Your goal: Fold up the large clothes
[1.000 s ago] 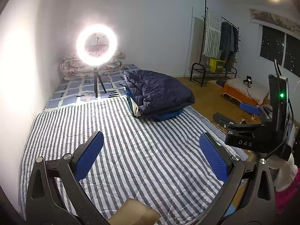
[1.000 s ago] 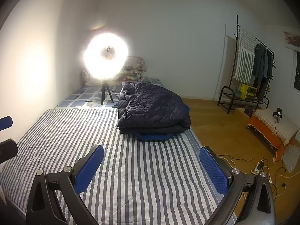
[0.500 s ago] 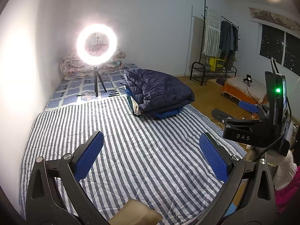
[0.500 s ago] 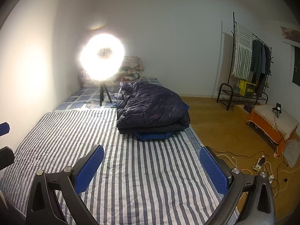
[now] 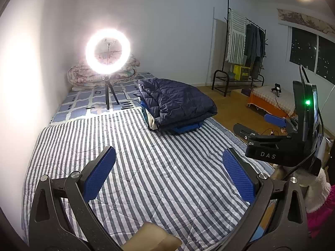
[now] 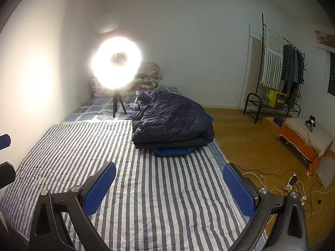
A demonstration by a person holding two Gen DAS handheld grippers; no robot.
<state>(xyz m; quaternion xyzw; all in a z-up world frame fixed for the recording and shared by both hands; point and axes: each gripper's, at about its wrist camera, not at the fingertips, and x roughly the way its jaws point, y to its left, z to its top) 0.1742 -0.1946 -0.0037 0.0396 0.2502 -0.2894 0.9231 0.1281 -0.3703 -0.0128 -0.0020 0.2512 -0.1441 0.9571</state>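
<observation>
A folded dark navy padded coat (image 5: 175, 102) lies on a stack of folded clothes at the far right of the striped quilt (image 5: 129, 163); it also shows in the right wrist view (image 6: 171, 121). My left gripper (image 5: 167, 173) is open and empty, well above the quilt. My right gripper (image 6: 169, 186) is open and empty over the quilt (image 6: 146, 188), and it also shows at the right of the left wrist view (image 5: 259, 123). The left gripper's fingertips (image 6: 4, 142) show at the left edge of the right wrist view.
A lit ring light on a tripod (image 5: 107, 52) stands behind the quilt, with rolled bedding (image 5: 83, 77) at the wall. A clothes rack (image 5: 245, 48), an orange-covered bench (image 6: 307, 138) and floor cables (image 6: 293, 184) are on the right. A tan object (image 5: 150, 238) sits near me.
Both views have shifted slightly; the right gripper has risen a little in the left wrist view. Both grippers stay open and empty, and the clothes have not moved.
</observation>
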